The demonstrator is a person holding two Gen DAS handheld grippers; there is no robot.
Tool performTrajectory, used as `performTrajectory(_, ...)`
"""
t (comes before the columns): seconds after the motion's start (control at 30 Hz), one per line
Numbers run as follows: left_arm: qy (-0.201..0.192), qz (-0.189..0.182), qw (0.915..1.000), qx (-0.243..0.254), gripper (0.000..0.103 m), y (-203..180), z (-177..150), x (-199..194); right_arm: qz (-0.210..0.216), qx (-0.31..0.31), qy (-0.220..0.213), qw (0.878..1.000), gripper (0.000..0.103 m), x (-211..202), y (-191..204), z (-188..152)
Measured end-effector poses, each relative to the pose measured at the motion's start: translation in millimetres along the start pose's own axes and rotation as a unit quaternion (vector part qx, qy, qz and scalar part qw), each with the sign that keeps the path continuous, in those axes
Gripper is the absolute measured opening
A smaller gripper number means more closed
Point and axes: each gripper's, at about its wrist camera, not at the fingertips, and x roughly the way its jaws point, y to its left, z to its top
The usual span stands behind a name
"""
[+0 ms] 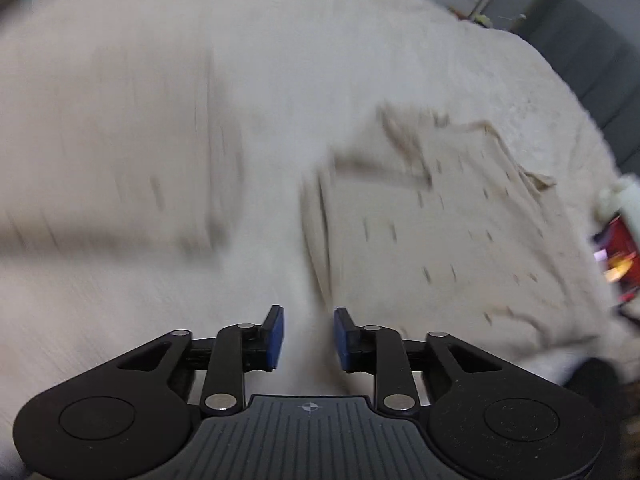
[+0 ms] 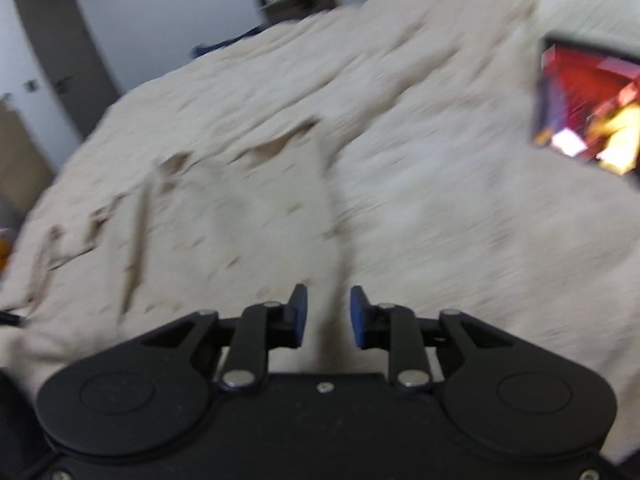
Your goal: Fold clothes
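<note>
Beige shirt (image 1: 440,216) lies spread on the bed (image 1: 160,120), right of the empty, parted left hand-held gripper (image 1: 309,334). Right view alone shows a wardrobe (image 2: 60,52); the shirt (image 2: 224,200) lies just beyond the right hand-held gripper (image 2: 329,316), parted and empty.

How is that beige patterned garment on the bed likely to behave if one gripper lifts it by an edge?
The beige garment will probably drape and sag, since it already lies creased with turned-over edges. It looks thin, so likely light. On the fuzzy bed cover it may drag rather than slide.
</note>
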Motion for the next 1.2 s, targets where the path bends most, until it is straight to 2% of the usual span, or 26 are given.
performTrajectory(0.03, -0.036, 0.003, 0.9982, 0.048, 0.054, -21.2, 16.8, -1.2, 0.015, 0.002, -0.011, 1.000, 0.033, -1.7, 6.3, 1.7)
performTrajectory(0.07, -0.052, 0.002, 0.9958, 0.076, 0.057, -35.8, 27.1, 4.2, 0.038, 0.008, -0.013, 0.999, 0.039, 0.9, 13.7, 1.8)
performTrajectory(0.13, -0.065, 0.000, 0.9886, 0.136, 0.057, -67.6, 37.8, 21.6, 0.084, 0.018, -0.008, 0.996, 0.041, 8.2, 28.4, -1.7)
performTrajectory(0.2, -0.068, 0.013, 0.9721, 0.224, 0.057, -106.4, 46.2, 53.6, 0.109, 0.008, 0.012, 0.994, 0.041, 19.9, 47.7, -9.8)
performTrajectory(0.27, -0.059, 0.036, 0.9466, 0.315, 0.057, -135.7, 43.7, 98.7, 0.122, -0.015, 0.027, 0.992, 0.041, 28.0, 68.8, -18.4)
performTrajectory(0.3, -0.055, 0.040, 0.9413, 0.331, 0.056, -140.2, 41.4, 110.1, 0.126, -0.023, 0.030, 0.991, 0.041, 29.0, 75.2, -22.3)
performTrajectory(0.33, -0.047, 0.049, 0.9361, 0.345, 0.044, -139.6, 44.9, 128.5, 0.131, -0.031, 0.033, 0.990, 0.041, 29.9, 80.7, -25.7)
performTrajectory(0.37, -0.038, 0.058, 0.9303, 0.360, 0.015, -138.3, 49.4, 148.4, 0.135, -0.038, 0.036, 0.989, 0.041, 30.8, 86.3, -29.2)
performTrajectory(0.4, -0.034, 0.065, 0.9298, 0.361, 0.002, -136.0, 53.8, 154.6, 0.137, -0.043, 0.036, 0.989, 0.041, 27.1, 87.6, -32.1)
performTrajectory(0.43, -0.035, 0.068, 0.9436, 0.322, 0.003, -120.4, 75.6, 161.1, 0.138, -0.047, 0.036, 0.989, 0.041, 22.4, 87.8, -34.8)
performTrajectory(0.47, -0.041, 0.065, 0.9524, 0.295, 0.003, -112.0, 87.1, 160.2, 0.136, -0.052, 0.036, 0.989, 0.041, 21.1, 88.9, -35.3)
performTrajectory(0.53, -0.075, 0.069, 0.9789, 0.177, 0.007, -73.5, 121.6, 145.7, 0.123, -0.061, 0.031, 0.990, 0.041, 19.0, 90.3, -34.2)
performTrajectory(0.57, -0.097, 0.080, 0.9867, 0.103, 0.019, -47.9, 140.0, 135.0, 0.120, -0.058, 0.029, 0.991, 0.041, 16.0, 88.2, -34.0)
performTrajectory(0.6, -0.106, 0.104, 0.9863, 0.072, 0.030, -33.0, 147.3, 126.0, 0.122, -0.050, 0.027, 0.991, 0.041, 14.8, 87.2, -33.3)
performTrajectory(0.63, -0.114, 0.129, 0.9840, 0.049, 0.053, -20.2, 152.6, 117.4, 0.125, -0.042, 0.026, 0.991, 0.041, 14.2, 86.6, -32.4)
performTrajectory(0.67, -0.121, 0.154, 0.9804, 0.025, 0.065, -7.4, 157.8, 108.7, 0.130, -0.038, 0.025, 0.991, 0.041, 11.7, 85.9, -32.2)
performTrajectory(0.7, -0.128, 0.178, 0.9756, 0.002, 0.066, 5.4, 163.0, 100.0, 0.132, -0.038, 0.025, 0.990, 0.041, 10.3, 85.4, -32.3)
performTrajectory(0.73, -0.129, 0.180, 0.9752, -0.003, 0.066, 12.9, 160.2, 87.6, 0.135, -0.042, 0.023, 0.990, 0.041, 9.8, 88.7, -31.6)
performTrajectory(0.87, -0.074, 0.079, 0.9941, 0.002, 0.073, 2.4, 107.3, 49.2, 0.149, -0.071, 0.025, 0.986, 0.041, 8.5, 106.7, -34.3)
performTrajectory(0.93, -0.047, 0.045, 0.9975, 0.027, 0.073, -22.1, 71.0, 38.9, 0.146, -0.090, 0.027, 0.985, 0.041, 7.5, 114.6, -38.5)
performTrajectory(0.97, -0.051, 0.040, 0.9949, 0.077, 0.073, -42.2, 45.5, 31.7, 0.140, -0.110, 0.030, 0.984, 0.041, 5.3, 118.2, -41.6)
performTrajectory(1.0, -0.058, 0.037, 0.9886, 0.134, 0.073, -63.5, 18.9, 24.0, 0.134, -0.132, 0.033, 0.982, 0.041, 2.7, 122.0, -44.9)
performTrajectory(1.07, -0.071, 0.030, 0.9662, 0.246, 0.074, -106.2, -34.5, 8.7, 0.112, -0.195, 0.038, 0.974, 0.047, -3.2, 131.0, -52.8)
performTrajectory(1.13, -0.087, 0.039, 0.9296, 0.356, 0.074, -144.5, -82.0, 8.3, 0.079, -0.299, 0.044, 0.950, 0.059, -3.7, 142.2, -63.6)
performTrajectory(1.17, -0.088, 0.053, 0.9003, 0.423, 0.074, -165.3, -110.0, 16.9, 0.062, -0.355, 0.048, 0.931, 0.062, -2.5, 148.7, -70.2)
performTrajectory(1.2, -0.089, 0.067, 0.8832, 0.456, 0.073, -174.7, -125.6, 27.5, 0.045, -0.410, 0.052, 0.909, 0.062, -1.4, 155.3, -76.8)
